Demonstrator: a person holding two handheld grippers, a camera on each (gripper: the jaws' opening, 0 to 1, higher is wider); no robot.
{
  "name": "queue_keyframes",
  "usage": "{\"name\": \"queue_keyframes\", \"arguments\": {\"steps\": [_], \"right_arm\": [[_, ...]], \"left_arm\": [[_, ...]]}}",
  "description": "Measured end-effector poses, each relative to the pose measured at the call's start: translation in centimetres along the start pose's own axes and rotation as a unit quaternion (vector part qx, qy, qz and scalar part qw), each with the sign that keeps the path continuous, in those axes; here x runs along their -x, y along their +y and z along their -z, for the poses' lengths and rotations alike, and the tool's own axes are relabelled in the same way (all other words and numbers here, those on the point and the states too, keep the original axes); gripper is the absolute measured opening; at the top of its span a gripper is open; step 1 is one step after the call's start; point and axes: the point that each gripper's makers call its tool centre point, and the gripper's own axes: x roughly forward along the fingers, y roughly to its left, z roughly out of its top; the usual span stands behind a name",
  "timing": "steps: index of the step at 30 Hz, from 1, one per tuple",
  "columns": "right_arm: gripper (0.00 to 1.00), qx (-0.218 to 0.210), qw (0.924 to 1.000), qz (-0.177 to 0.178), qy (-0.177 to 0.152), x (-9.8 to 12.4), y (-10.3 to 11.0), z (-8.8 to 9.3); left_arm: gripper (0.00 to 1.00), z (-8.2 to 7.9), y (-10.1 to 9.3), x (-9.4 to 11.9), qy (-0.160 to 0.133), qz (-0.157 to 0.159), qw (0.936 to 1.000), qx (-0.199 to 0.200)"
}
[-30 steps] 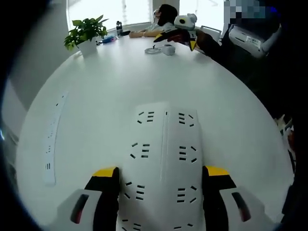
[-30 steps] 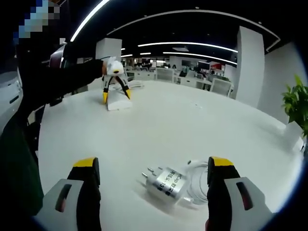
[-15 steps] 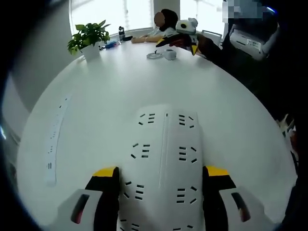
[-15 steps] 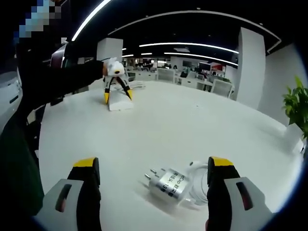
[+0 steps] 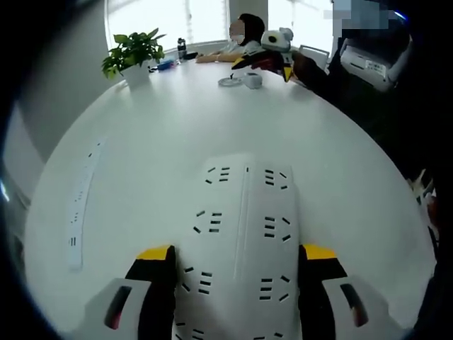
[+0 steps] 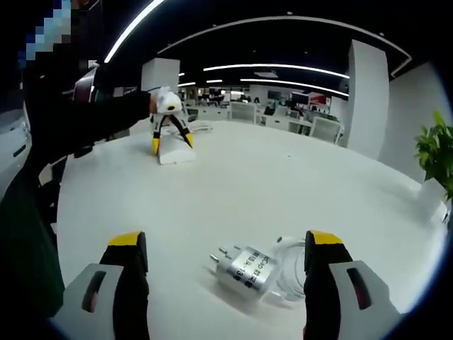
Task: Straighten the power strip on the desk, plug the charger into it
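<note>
A wide white power strip (image 5: 241,234) with several sockets lies on the white table. It runs away from me between the jaws of my left gripper (image 5: 237,251), which is shut on its sides. In the right gripper view that gripper (image 6: 170,136) straddles the strip (image 6: 175,154) at the far left. A silver charger (image 6: 244,269) lies on its side, prongs to the left, with its coiled white cable (image 6: 291,273) beside it. It rests on the table between the jaws of my open right gripper (image 6: 226,241), touching neither. The left gripper view shows the charger (image 5: 251,79) far off under the right gripper (image 5: 272,48).
A narrow flat socket strip (image 5: 79,205) lies near the table's left edge. A potted plant (image 5: 131,53) and a bottle (image 5: 182,48) stand at the far end, where a person (image 5: 244,32) sits. A dark sleeve (image 6: 92,117) reaches to the left gripper. The plant (image 6: 435,152) stands on the right.
Both views have shifted only slightly with the hands. The power strip stays put between the left jaws, and the charger still lies between the open right jaws.
</note>
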Motion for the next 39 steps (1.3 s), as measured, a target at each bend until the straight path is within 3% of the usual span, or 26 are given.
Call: {"name": "queue_keyframes", "arguments": {"steps": [12, 27, 39], "right_arm": [[0.91, 0.003, 1.0000, -0.004, -0.002, -0.2, 0.2, -0.1], [0.91, 0.004, 1.0000, -0.004, -0.006, -0.1, 0.5, -0.3], [0.91, 0.004, 0.9999, -0.007, -0.009, -0.1, 0.5, -0.3]], "left_arm": [[0.70, -0.7, -0.8, -0.5, -0.018, -0.007, 0.9998, 0.009], [0.70, -1.2, -0.3, -0.6, -0.048, -0.017, 0.9985, 0.023], [0.70, -1.3, 0.1, -0.6, -0.055, -0.021, 0.9978, 0.031]]}}
